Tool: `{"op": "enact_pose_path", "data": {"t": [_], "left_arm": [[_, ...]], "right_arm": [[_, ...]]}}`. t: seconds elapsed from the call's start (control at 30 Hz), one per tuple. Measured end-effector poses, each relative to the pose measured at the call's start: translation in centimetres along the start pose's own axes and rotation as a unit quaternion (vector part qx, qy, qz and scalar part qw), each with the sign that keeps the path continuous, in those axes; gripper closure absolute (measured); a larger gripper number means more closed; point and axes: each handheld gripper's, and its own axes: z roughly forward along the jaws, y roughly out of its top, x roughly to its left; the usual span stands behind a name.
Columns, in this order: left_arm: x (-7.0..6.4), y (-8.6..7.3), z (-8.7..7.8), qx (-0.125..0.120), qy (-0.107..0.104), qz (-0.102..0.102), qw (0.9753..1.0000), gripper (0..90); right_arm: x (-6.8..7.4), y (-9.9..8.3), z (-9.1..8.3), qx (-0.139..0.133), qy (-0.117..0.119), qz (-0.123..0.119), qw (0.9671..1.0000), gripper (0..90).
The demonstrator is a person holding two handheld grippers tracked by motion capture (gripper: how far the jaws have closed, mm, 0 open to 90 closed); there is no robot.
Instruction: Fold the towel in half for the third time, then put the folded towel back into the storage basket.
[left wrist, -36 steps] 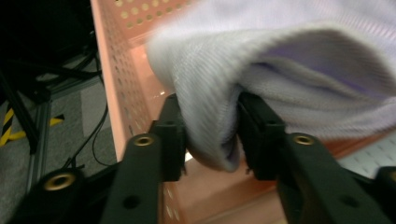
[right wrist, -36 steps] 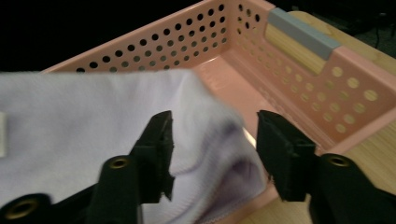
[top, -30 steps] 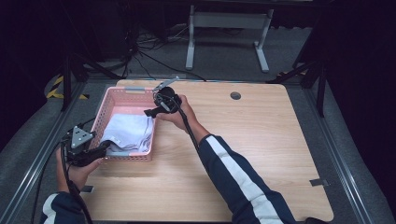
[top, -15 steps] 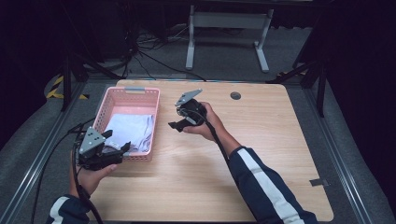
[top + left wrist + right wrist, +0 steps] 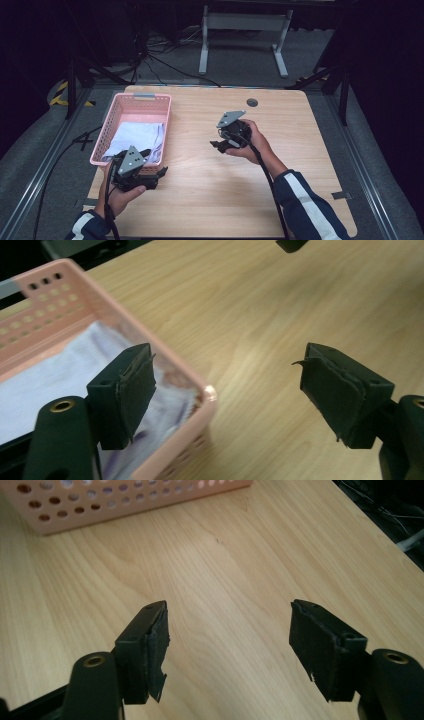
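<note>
Now both claws, left claw (image 5: 159, 172) and right claw (image 5: 216, 144), are hanging open and empty, so slowly reaching back for the cloth (image 5: 135, 138) in the basket (image 5: 108, 127) seems best.

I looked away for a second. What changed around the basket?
Both grippers pulled back from the basket: the right gripper swung out over the bare table, and the left gripper drew back to the basket's near corner. Both are open and empty. The cloth stays in the basket, which hasn't moved.

Each black hand-held gripper (image 5: 224, 144) carries a grey triangular plate and cable; dark sleeves bear white stripes.
</note>
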Motion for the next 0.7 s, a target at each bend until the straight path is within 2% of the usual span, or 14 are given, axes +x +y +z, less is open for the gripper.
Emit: {"op": "enact_pose_path", "data": {"t": [0.07, 0.1, 0.13, 0.17, 0.2, 0.23, 0.3, 0.37, 0.5, 0.57, 0.6, 0.63, 0.67, 0.7], "left_arm": [[-0.8, 0.1, 0.4, -0.004, -0.009, 0.009, 0.9999, 22.4], [-1.4, 0.3, 0.8, 0.001, -0.016, 0.016, 0.9998, 22.2], [-1.4, 0.3, 0.8, 0.001, -0.016, 0.016, 0.9998, 22.6], [-1.8, 0.4, 1.1, 0.0, -0.021, 0.016, 0.9996, 22.9], [-2.3, 0.5, 1.4, 0.003, -0.026, 0.021, 0.9994, 22.9], [-3.0, 0.7, 1.9, 0.012, -0.036, 0.036, 0.9986, 22.8], [-3.8, 0.7, 2.4, 0.023, -0.03, 0.064, 0.9972, 22.8], [-4.5, 0.6, 2.9, 0.031, -0.044, 0.064, 0.9965, 22.9], [-5.6, -0.1, 4.3, 0.055, -0.058, 0.08, 0.9936, 21.3], [-5.8, -0.3, 4.5, 0.056, -0.065, 0.079, 0.9932, 21.2], [-5.9, -0.4, 4.8, 0.06, -0.069, 0.082, 0.9924, 21.2], [-6.1, -0.7, 5.3, 0.059, -0.078, 0.079, 0.992, 20.8], [-6.1, -0.7, 5.3, 0.059, -0.078, 0.079, 0.992, 20.7], [-6.2, -0.8, 5.5, 0.06, -0.084, 0.077, 0.9916, 20.7]], "right_arm": [[0.1, -1.1, -0.8, 0.002, -0.004, 0.001, 1.0, 31.6], [0.1, -2.3, -1.5, 0.006, -0.003, 0.001, 1.0, 31.3], [0.1, -2.3, -1.5, 0.006, -0.003, 0.001, 1.0, 31.3], [0.2, -3.5, -2.1, 0.018, -0.015, 0.003, 0.9997, 30.2], [0.2, -3.5, -2.1, 0.018, -0.015, 0.003, 0.9997, 30.2], [0.2, -4.1, -2.5, 0.02, -0.018, 0.002, 0.9996, 30.2], [0.2, -5.5, -3.4, 0.02, -0.022, 0.012, 0.9995, 29.9], [0.2, -6.9, -4.3, 0.023, -0.031, 0.008, 0.9992, 29.8], [0.5, -10.3, -6.2, 0.026, -0.04, 0.026, 0.9985, 29.6], [0.6, -12.4, -7.0, 0.029, -0.043, 0.027, 0.9983, 29.3], [0.6, -12.4, -7.0, 0.029, -0.043, 0.027, 0.9983, 29.3], [0.6, -13.9, -7.6, 0.029, -0.047, 0.036, 0.9978, 29.5], [0.6, -15.0, -7.9, 0.028, -0.043, 0.041, 0.9978, 29.1], [0.6, -15.0, -7.9, 0.028, -0.043, 0.041, 0.9978, 29.1]]}}
